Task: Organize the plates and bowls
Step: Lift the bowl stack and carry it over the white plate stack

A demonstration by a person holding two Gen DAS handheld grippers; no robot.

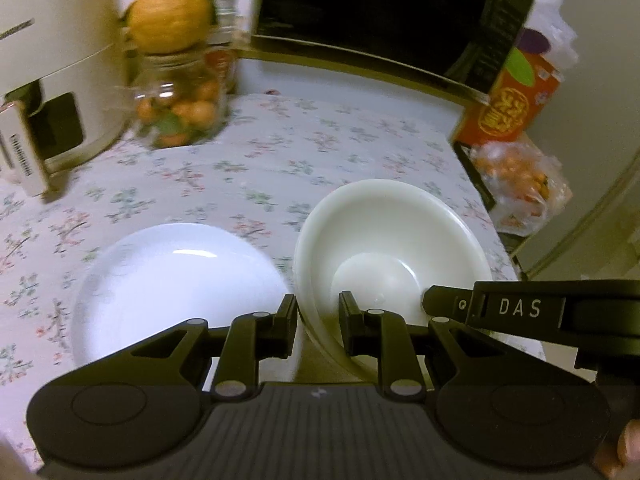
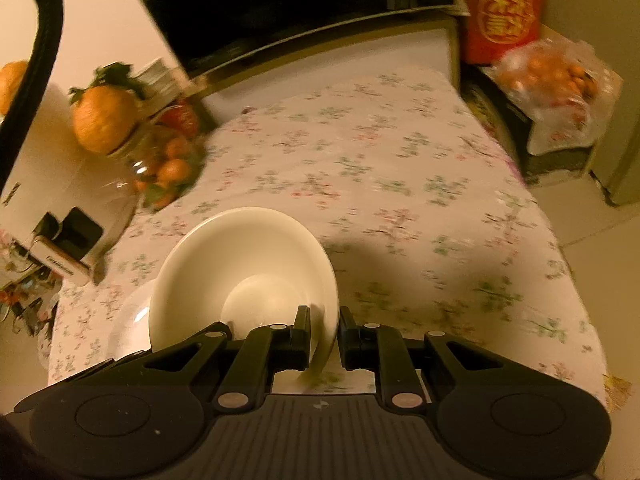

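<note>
A white bowl is gripped on its near-left rim by my left gripper, one finger inside and one outside. My right gripper is shut on the same bowl's right rim and holds it tilted above the floral tablecloth. A white plate lies on the cloth just left of the bowl; its edge shows under the bowl in the right wrist view. The right gripper's body shows at the bowl's right in the left wrist view.
A glass jar of small oranges topped by a large orange stands at the back left beside a white appliance. A microwave is at the back. A red box and a bag of oranges sit off the table's right edge.
</note>
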